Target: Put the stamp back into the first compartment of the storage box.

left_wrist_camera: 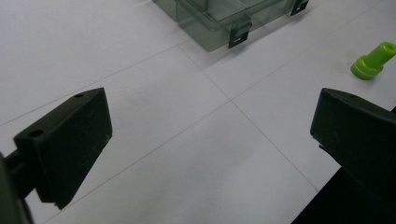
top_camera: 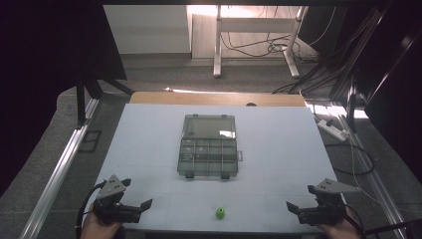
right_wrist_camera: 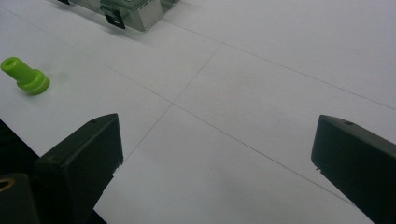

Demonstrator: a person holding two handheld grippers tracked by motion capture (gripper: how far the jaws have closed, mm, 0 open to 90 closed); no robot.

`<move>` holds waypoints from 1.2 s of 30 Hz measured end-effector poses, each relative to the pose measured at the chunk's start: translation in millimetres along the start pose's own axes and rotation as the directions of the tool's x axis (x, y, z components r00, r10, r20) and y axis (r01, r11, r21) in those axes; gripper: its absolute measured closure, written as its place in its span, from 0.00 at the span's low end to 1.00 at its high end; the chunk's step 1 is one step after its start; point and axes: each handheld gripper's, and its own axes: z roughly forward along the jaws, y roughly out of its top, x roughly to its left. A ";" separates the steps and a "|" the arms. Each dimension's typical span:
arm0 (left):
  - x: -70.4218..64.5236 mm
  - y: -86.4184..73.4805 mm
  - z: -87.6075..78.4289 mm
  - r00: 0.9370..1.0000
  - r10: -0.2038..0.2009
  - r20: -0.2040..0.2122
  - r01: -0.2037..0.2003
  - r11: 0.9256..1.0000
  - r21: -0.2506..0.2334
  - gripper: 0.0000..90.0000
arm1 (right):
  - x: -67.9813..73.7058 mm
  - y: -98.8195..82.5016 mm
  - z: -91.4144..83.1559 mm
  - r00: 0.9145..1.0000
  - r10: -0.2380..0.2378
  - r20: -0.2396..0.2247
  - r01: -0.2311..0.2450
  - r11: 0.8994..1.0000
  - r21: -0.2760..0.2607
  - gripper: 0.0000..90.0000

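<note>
Bright green peg (top_camera: pixel 220 213), smoky grey translucent box (top_camera: pixel 208 146), white table (top_camera: pixel 278 144)

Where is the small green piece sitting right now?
In the high view the green piece lies on the white table near its front edge, between the left gripper and right gripper, in front of the open compartment box.

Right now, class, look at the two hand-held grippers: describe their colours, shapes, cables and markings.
Both the left gripper and the right gripper are black, with two blocky, flat-faced jaws bearing small round holes. Each carries a grey three-cornered plate on top. A black cable loops from the left one. No printed markings are legible, and no sleeves can be made out.
</note>
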 end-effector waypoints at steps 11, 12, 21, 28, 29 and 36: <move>1.0 0.0 0.0 1.000 -0.006 0.008 0.006 1.000 0.000 0.00 | 5.2 5.2 3.0 0.999 -0.040 -0.016 0.039 0.999 -0.022 0.02; 1.0 0.0 0.0 1.000 -0.006 0.008 0.006 1.000 0.000 0.00 | 5.2 5.2 3.0 0.999 -0.040 -0.016 0.039 0.999 -0.022 0.02; 1.5 0.1 0.3 1.000 -0.008 0.012 0.008 1.000 0.003 0.00 | 9.0 13.6 15.3 0.996 -0.080 -0.042 0.079 0.997 -0.011 0.00; 1.8 0.2 0.7 1.000 -0.010 0.014 0.009 1.000 0.005 0.00 | 11.6 25.2 27.3 0.992 -0.087 -0.095 0.085 0.996 -0.026 0.00; 1.8 0.2 0.7 1.000 -0.010 0.014 0.009 1.000 0.005 0.00 | 11.6 25.2 27.3 0.992 -0.087 -0.095 0.085 0.996 -0.026 0.00; 2.4 0.2 0.8 1.000 -0.017 0.015 0.017 1.000 0.004 0.00 | 24.5 32.7 40.9 0.982 -0.116 -0.146 0.115 0.993 -0.015 0.00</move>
